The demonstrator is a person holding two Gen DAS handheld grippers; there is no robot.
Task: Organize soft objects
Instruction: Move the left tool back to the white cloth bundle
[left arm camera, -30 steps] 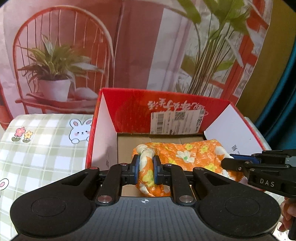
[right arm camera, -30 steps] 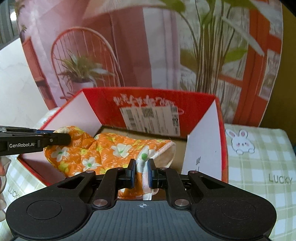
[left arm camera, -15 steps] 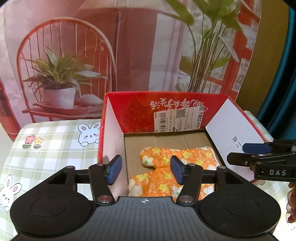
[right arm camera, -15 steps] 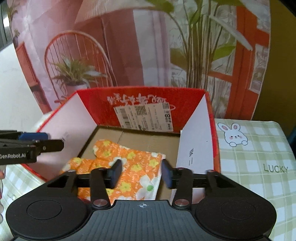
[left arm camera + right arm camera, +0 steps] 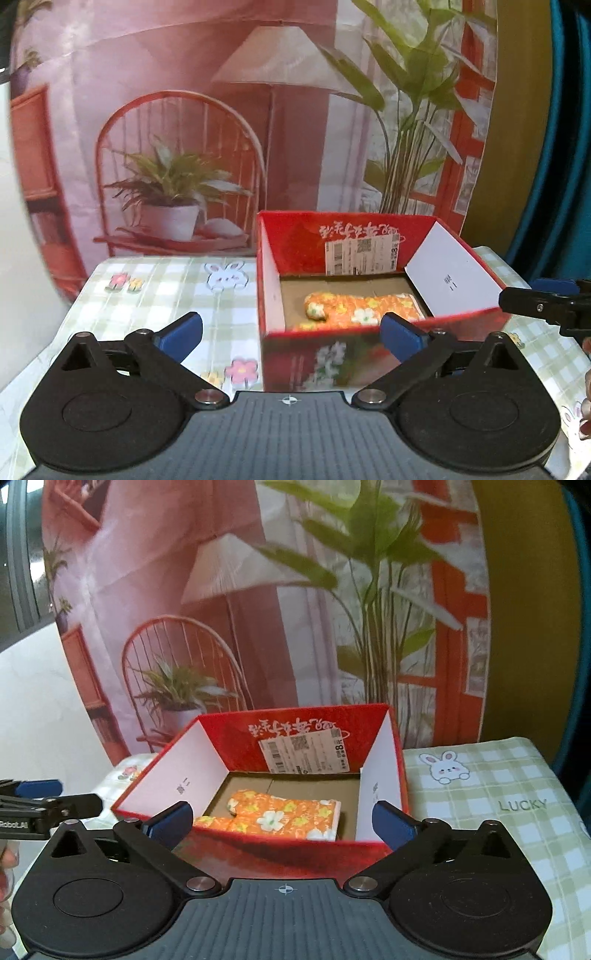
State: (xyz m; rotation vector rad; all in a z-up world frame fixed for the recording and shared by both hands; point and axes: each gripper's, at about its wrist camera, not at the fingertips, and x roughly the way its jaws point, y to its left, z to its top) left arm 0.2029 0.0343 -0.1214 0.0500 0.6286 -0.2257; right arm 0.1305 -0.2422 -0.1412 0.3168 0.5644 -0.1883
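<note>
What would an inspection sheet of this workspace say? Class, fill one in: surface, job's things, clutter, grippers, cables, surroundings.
Surface: green checked tablecloth with rabbit and flower prints, lettered LUCKY.
Job's things: orange flowered oven mitt lying flat on the floor of the open red cardboard box; a shipping label on the box's far inner wall.
Clutter: nothing seen.
Grippers: left gripper and right gripper both opening wide, nothing between their blue fingers, both on the near side of the box.
Cables: nothing seen.
Surroundings: printed backdrop showing a chair, potted plants and a lamp.
</note>
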